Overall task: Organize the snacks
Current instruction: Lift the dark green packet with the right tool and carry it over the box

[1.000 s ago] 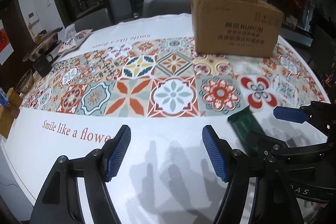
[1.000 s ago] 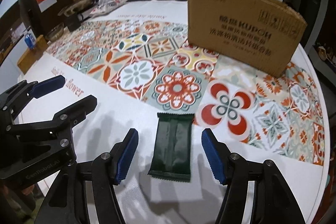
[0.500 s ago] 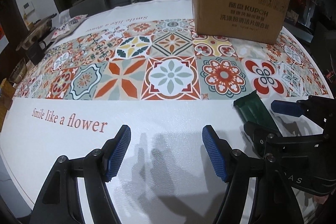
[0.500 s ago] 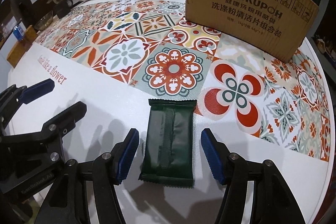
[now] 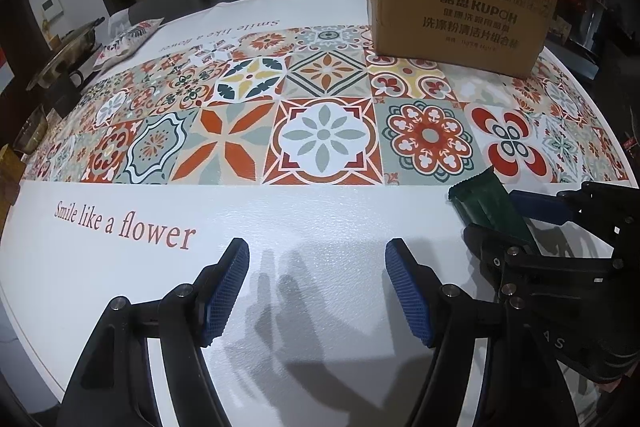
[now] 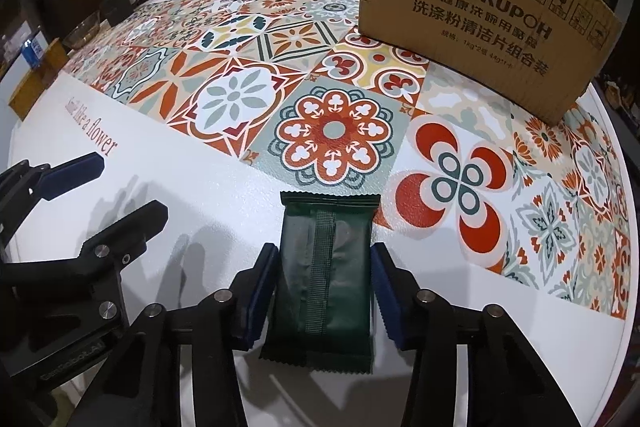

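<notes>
a round table (image 5: pixel 304 291) under a white cloth (image 6: pixel 224 195) printed with a wide band of red, orange and grey-green patterned tiles and the words "smile like a flower" along both long edges; a brown cardboard box (image 5: pixel 456 15) with black printed lettering stands upright on the tile band toward the far right side; a dark green snack packet (image 6: pixel 324 267) lies flat on the white border near the front edge, its top end just touching the tiles, well apart from the box; a patterned packet (image 5: pixel 128 41) rests at the far left edge of the cloth
</notes>
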`<state>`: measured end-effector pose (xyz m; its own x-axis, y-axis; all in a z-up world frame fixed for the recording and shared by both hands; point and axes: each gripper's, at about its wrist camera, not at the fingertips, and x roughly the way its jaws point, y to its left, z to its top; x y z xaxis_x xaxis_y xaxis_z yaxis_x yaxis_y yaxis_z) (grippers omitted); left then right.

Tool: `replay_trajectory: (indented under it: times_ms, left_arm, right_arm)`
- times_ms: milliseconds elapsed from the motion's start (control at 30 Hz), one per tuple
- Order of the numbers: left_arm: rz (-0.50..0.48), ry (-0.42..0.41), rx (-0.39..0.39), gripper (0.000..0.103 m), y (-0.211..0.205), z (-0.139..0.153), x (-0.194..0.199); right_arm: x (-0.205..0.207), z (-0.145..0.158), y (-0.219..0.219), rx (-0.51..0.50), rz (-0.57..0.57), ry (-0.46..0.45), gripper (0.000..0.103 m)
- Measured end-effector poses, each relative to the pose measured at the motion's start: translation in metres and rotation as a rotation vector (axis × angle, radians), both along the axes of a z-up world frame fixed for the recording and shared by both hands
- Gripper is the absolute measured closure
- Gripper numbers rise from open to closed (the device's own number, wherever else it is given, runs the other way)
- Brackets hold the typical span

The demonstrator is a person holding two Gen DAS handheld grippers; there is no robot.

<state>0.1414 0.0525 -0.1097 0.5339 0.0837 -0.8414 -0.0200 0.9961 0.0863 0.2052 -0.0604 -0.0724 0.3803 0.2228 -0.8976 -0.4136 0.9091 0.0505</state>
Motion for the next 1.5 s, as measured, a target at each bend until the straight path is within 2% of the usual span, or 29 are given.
replay_trajectory:
  times_ms: [367,667,1133,1500]
  left_arm:
    - [-0.017,-0.045,-0.010,0.033,-0.004,0.022,0.006]
    - [-0.061,-0.133,0.007,0.033,-0.014,0.057,0.021]
    - [-0.112,-0.246,-0.016,0.029,-0.034,0.107,0.054]
    - [-0.124,-0.285,-0.017,0.024,-0.043,0.133,0.083]
  right_arm:
    - [0.005,0.017,-0.015,0.063,-0.050,-0.015,0.057]
    - [0.011,0.052,-0.030,0.113,-0.101,-0.100,0.057]
    - [0.030,0.102,-0.059,0.153,-0.177,-0.225,0.057]
    - [0.053,0.135,-0.073,0.170,-0.221,-0.293,0.057]
